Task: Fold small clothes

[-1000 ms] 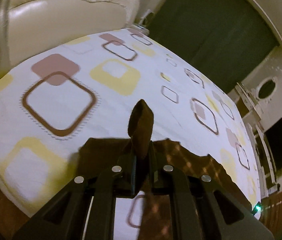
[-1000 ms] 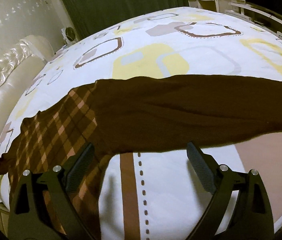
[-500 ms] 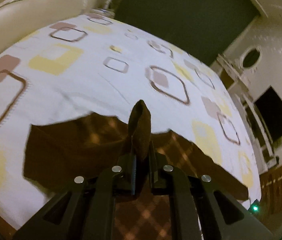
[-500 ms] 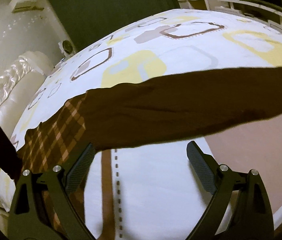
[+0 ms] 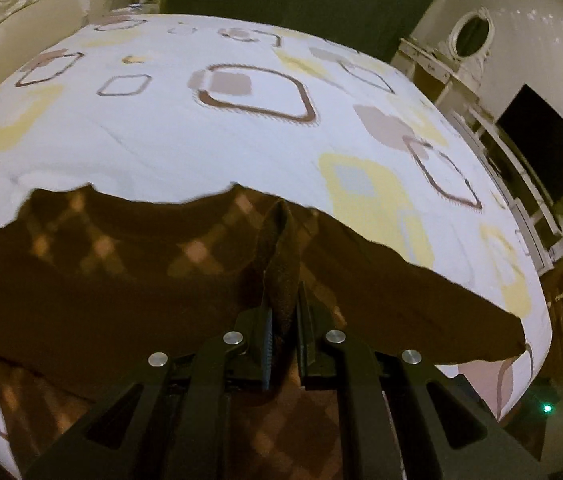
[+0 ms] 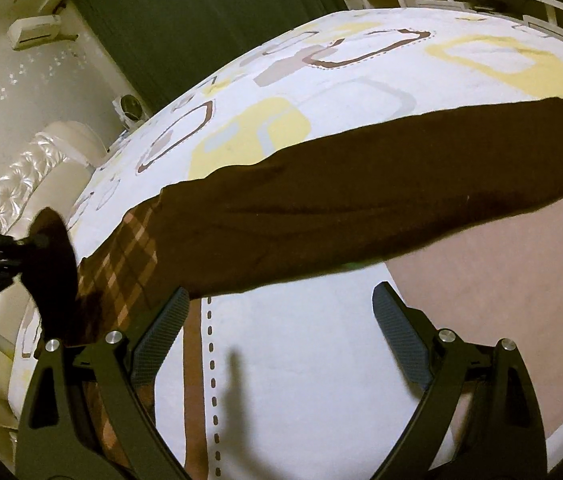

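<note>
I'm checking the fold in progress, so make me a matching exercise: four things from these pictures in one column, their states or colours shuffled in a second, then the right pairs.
Things:
1. left gripper
2. right gripper
3. brown sweater
4. bedsheet

States:
A. white with yellow and brown squares
B. open, holding nothing
C. partly checked, spread across the bed
D. shut on a pinch of brown cloth

Pairs: 1-D, 2-B, 3-C, 4-A

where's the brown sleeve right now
In the right wrist view the brown sleeve stretches across the bedsheet, just beyond the open right hand-held gripper.
</note>
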